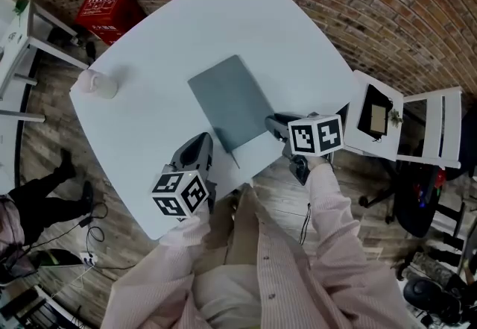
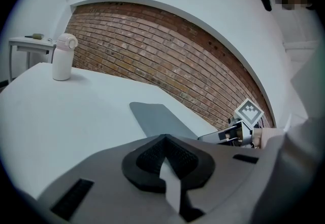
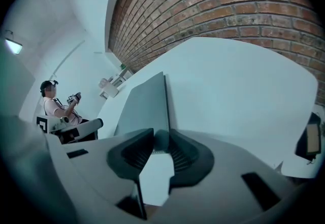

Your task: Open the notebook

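Note:
A closed grey notebook (image 1: 231,100) lies flat in the middle of the white table (image 1: 149,44). My right gripper (image 1: 272,124) is at its near right corner. In the right gripper view the jaws (image 3: 158,139) stand apart, with that corner of the notebook (image 3: 144,103) between the pads; I cannot see them pressing on it. My left gripper (image 1: 197,147) hovers over bare table just left of the notebook's near edge. In the left gripper view its tips (image 2: 163,139) meet with nothing between them, and the notebook (image 2: 160,119) lies ahead with the right gripper (image 2: 228,134) beyond.
A small white cylindrical device (image 1: 97,83) stands near the table's far left edge. A red crate (image 1: 108,14) sits on the floor beyond. A white chair (image 1: 380,118) stands off the table's right side. Another person (image 3: 58,103) sits in the background.

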`<state>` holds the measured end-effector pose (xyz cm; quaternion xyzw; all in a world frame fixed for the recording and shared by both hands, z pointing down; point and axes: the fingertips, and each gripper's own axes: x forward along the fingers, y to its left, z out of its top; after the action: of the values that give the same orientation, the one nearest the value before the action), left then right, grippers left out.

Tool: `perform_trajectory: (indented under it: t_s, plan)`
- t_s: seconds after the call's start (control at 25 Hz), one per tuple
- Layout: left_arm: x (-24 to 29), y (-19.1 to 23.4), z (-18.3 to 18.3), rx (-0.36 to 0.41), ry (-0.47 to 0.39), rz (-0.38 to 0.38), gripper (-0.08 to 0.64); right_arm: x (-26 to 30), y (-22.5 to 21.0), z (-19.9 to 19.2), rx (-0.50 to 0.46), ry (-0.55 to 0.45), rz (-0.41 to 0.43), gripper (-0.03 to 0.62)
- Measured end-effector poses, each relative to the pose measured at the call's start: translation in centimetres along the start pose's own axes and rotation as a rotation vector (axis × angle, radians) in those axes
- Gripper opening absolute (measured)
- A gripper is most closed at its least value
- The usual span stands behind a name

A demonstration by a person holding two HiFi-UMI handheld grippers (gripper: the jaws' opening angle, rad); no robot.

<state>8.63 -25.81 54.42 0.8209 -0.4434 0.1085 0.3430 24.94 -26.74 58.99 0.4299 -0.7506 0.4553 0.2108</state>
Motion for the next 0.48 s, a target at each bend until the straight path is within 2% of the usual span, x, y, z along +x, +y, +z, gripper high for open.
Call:
perform_trajectory:
  t_s: [0.48]
  plan:
    - [-0.45,0.06,-0.15,-0.019,-0.023,0.017,-0.008,-0.61,0.05,0.5,0.004,-0.004,0.004,0.051]
